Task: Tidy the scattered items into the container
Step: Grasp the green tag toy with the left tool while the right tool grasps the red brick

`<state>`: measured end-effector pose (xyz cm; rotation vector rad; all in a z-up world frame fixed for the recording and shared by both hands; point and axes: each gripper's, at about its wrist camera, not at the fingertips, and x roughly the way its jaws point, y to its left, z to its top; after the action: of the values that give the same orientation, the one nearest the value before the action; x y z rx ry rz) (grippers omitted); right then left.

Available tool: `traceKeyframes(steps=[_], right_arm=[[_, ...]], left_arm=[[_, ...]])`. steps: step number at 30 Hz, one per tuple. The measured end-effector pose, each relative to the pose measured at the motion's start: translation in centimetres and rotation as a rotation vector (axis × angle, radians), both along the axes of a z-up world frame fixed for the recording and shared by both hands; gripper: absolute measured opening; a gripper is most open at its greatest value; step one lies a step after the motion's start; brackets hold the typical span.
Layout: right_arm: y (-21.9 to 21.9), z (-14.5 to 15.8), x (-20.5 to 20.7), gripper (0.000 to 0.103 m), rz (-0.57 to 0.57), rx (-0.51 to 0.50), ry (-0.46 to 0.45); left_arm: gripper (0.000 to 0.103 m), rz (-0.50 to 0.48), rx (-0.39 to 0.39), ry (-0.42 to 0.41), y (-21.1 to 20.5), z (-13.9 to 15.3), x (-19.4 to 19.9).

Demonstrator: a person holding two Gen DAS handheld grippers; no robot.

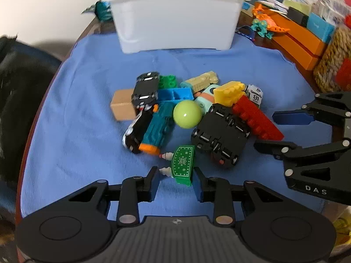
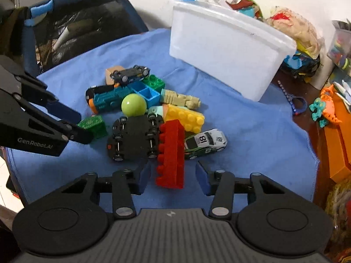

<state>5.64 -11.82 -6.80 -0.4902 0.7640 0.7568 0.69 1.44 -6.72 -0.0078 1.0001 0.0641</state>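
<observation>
A blue cloth [image 1: 87,109] covers the table; toys [image 1: 188,114] heap mid-frame, white container [image 1: 175,19] at top centre. Left tool [image 1: 175,175] and right tool [image 2: 173,173] both gape, fingers apart, gripping nothing. Clutter lines the right edge.

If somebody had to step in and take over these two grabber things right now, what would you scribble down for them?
Left gripper: open, jaws either side of the green block, not squeezing it.
Right gripper: open, straddling the near end of the red brick, no grip yet.
Toy pile (cars, bricks, green ball) sits on the blue cloth; the white bin stands beyond it.
Done: no toy visibly lifted; the bin's inside is hidden.
Left: close on both pieces, carry them to the bin, then clear the pile.
</observation>
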Motion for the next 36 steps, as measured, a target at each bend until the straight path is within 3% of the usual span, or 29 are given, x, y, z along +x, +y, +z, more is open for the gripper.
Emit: traceKeyframes(steps=[5, 7, 13, 14, 25, 27, 28, 36], right_arm=[[0.4, -0.2, 0.6, 0.045, -0.031, 0.027, 0.014], [0.3, -0.4, 1.0, 0.033, -0.046, 0.032, 0.041], [0.2, -0.6, 0.9, 0.032, -0.057, 0.023, 0.042], [0.2, -0.6, 0.9, 0.032, -0.057, 0.021, 0.043], [-1.4, 0.7, 0.8, 0.032, -0.11, 0.07, 0.046], [-1.8, 0.9, 0.8, 0.032, -0.121, 0.079, 0.042], [-1.9, 1.1, 0.8, 0.032, -0.126, 0.083, 0.04], [-3.1, 2.1, 1.2, 0.032, -0.164, 0.121, 0.017]], left_arm=[[0.037, -0.006, 0.037, -0.01, -0.6, 0.0, 0.4], [0.037, -0.023, 0.051, -0.017, -0.8, -0.1, 0.6], [0.031, -0.05, 0.068, -0.027, -1.0, -0.1, 0.5], [0.012, -0.05, 0.059, -0.027, -1.0, 0.0, 0.5], [0.014, -0.067, 0.036, -0.03, -1.0, 1.1, 0.0], [0.014, -0.064, 0.034, -0.04, -1.0, 1.6, 0.1], [0.014, -0.011, 0.034, -0.043, -1.0, 1.9, 0.1], [0.014, -0.016, 0.029, -0.08, -1.4, 3.9, 0.5]])
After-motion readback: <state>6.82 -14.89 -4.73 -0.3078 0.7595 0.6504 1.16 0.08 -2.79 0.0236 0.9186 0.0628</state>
